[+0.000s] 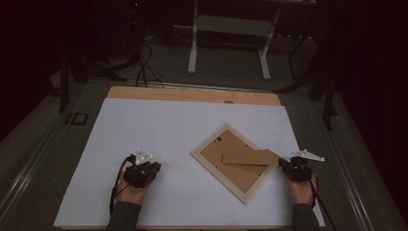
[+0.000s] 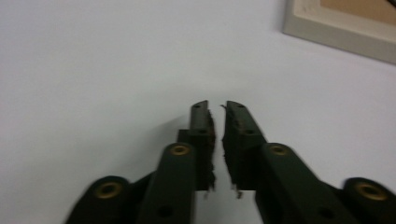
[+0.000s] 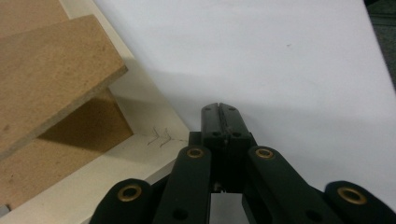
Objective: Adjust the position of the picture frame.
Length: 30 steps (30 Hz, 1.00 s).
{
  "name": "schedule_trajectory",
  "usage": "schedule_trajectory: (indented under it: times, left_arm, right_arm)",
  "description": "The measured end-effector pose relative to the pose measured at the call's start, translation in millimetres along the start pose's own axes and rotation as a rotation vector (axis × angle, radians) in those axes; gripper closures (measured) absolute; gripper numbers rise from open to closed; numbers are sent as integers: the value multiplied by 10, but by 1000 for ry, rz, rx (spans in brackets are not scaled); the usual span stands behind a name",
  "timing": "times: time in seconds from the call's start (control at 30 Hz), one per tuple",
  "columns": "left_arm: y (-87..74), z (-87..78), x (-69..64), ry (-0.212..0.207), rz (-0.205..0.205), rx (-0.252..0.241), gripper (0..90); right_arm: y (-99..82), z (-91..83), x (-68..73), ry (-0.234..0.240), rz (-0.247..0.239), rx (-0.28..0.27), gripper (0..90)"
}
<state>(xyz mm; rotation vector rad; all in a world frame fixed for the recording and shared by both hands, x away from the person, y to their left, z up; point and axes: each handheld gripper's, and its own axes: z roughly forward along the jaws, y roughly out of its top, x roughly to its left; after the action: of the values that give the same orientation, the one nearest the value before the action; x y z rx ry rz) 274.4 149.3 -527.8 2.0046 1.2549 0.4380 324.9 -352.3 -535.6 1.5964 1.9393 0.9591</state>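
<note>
A pale wooden picture frame (image 1: 216, 177) lies face down and turned at an angle on the white sheet, right of centre. Its brown backing board (image 1: 240, 177) faces up, and a brown stand flap (image 1: 250, 157) on it is lifted at its right end. In the right gripper view the flap (image 3: 51, 70) hangs above the backing (image 3: 70, 149). My right gripper (image 1: 284, 162) is at the frame's right corner, shut and empty, with its tips (image 3: 220, 108) just off the rim (image 3: 116, 158). My left gripper (image 1: 155, 167) rests left of the frame. Its jaws (image 2: 217, 106) stand nearly together with nothing between them.
The white sheet (image 1: 144, 130) covers most of a wooden table whose far edge (image 1: 192, 94) shows bare. Beyond it are the white legs of another desk (image 1: 193, 48) and dark cables (image 1: 144, 67) on the floor. The frame's corner (image 2: 336, 32) shows in the left gripper view.
</note>
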Motion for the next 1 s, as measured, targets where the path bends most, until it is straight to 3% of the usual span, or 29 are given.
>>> schedule_trajectory:
  times: [0.03,0.37,0.4,0.5,0.67,1.0]
  left_arm:
    - [14,12,-36,-3,4,1,898]
    - [217,204,-303,-27,52,8,900]
    - [259,246,-352,-30,72,9,900]
    - [309,335,-409,-68,66,11,900]
    - [337,450,-533,-76,121,32,900]
    - [347,550,-636,-87,140,50,900]
  right_arm:
    - [-1,1,5,2,-5,-1,900]
    - [-12,-4,57,24,-4,6,900]
    - [-12,-4,60,25,-5,6,900]
    - [-15,-6,74,28,-8,8,900]
    - [-25,-18,135,42,-28,17,900]
    - [-33,-13,210,73,-37,24,900]
